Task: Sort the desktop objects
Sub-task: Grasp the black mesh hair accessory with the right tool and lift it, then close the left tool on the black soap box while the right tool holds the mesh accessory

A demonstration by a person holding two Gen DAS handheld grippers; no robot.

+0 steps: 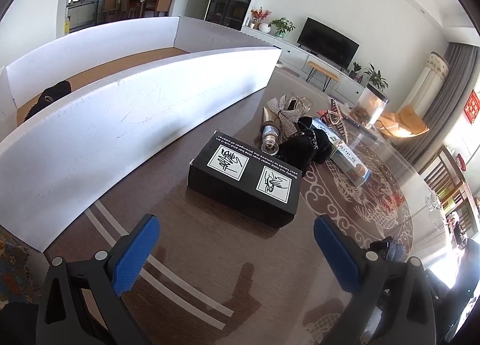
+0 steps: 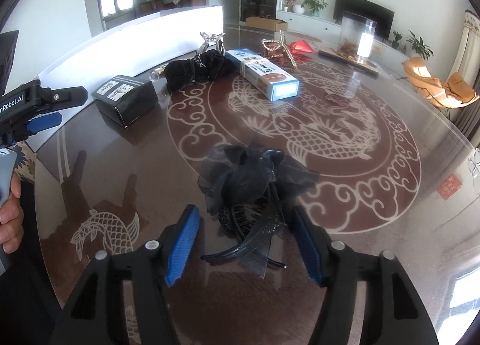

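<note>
While a dark bow clip point(image 2: 249, 195) lies on the bench point(image 2: 375, 225) near its front edge, the right gripper point(image 2: 246, 243) stands with fingers point(image 2: 183, 243) spread either side of it, pads not pressing. The left gripper point(image 1: 237, 252) hovers open and empty over bare bench, just short of a black box point(image 1: 244, 178). Past the box, toward the far edge, lie a black scrunchie point(image 2: 195, 70), a blue carton point(image 2: 264, 76) and other clips. A white tray point(image 1: 120, 123) lines the left edge.
</note>
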